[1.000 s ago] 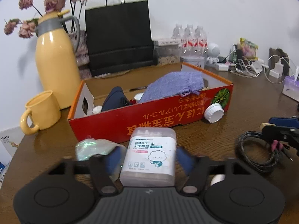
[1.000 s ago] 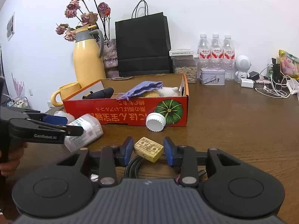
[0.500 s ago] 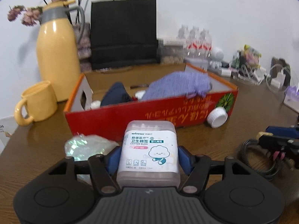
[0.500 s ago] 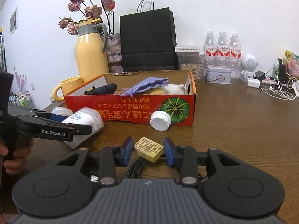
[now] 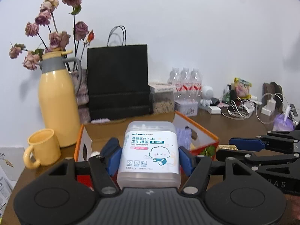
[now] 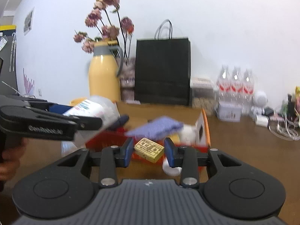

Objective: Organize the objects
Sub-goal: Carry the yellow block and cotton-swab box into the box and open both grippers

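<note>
On the brown wooden table (image 5: pixel 234 129), at about nine o'clock in the left wrist view, a yellow ceramic mug (image 5: pixel 42 148) stands just beside a tall yellow thermos jug with a grey collar (image 5: pixel 56 101), dried pink roses (image 5: pixel 54 24) rising behind it. At twelve o'clock a black paper carrier bag (image 5: pixel 118 80) leans on the wall. Below it lies the red and orange cardboard box (image 5: pixel 196 131), a purple knitted cloth (image 6: pixel 157 127) inside. The left gripper (image 5: pixel 149 155) clamps the clear plastic tub of cotton buds with a white label (image 5: pixel 150 150), lifted in front of the box, blue pads pressing both its sides. At three o'clock the right gripper (image 6: pixel 148 151) grips a small yellow printed box (image 6: pixel 149 149) between its narrow-set pads, above the box's near wall. A white ribbed cap (image 6: pixel 171 168) sits just under it.
</note>
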Motion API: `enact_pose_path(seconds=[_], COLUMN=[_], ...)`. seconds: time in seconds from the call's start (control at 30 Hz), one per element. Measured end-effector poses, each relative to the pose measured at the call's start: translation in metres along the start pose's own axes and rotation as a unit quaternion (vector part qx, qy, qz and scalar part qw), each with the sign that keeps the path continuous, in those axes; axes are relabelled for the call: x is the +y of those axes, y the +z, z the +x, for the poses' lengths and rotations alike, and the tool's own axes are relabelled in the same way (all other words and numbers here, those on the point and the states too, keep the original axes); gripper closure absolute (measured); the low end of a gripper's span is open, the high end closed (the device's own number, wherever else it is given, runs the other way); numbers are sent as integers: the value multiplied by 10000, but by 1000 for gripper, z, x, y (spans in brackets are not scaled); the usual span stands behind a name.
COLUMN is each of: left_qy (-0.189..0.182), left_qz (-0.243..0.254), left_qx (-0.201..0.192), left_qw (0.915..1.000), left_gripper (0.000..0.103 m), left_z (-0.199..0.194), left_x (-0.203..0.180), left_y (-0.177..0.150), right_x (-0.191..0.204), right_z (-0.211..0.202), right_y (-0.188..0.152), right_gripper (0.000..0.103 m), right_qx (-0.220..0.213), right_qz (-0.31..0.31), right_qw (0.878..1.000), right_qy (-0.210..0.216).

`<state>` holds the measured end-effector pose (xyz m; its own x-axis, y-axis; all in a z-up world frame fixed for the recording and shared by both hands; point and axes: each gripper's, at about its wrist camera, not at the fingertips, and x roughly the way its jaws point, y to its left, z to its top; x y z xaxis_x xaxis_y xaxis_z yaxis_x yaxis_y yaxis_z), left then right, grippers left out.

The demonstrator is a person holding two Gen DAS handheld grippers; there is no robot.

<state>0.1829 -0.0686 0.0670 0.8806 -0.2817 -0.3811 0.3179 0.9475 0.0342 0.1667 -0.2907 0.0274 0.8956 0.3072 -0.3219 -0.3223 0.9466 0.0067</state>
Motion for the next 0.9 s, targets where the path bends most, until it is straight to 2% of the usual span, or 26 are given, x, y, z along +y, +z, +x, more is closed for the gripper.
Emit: enact_pose_path(seconds=[0.3, 0.47, 0.63, 0.9], left_qy=[435, 717, 932, 939], left_qz=[-204, -516, -619, -554], left_qx=[-107, -75, 39, 353], left_qw=[9988, 9961, 9937, 9934], left_gripper=[40, 39, 39, 39], left_z=[30, 53, 82, 127], left_x=[7, 21, 33, 41], left_y=[34, 42, 45, 39], right_x=[6, 5, 0, -14], right_z=[34, 61, 92, 133], right_y=[48, 63, 68, 54], right_gripper=[66, 66, 66, 66], right_qx=[-281, -290, -227, 113], right_qz=[-139, -133, -54, 142], right_qw=[9995, 9995, 9997, 9998], right_qy=[29, -25, -52, -78])
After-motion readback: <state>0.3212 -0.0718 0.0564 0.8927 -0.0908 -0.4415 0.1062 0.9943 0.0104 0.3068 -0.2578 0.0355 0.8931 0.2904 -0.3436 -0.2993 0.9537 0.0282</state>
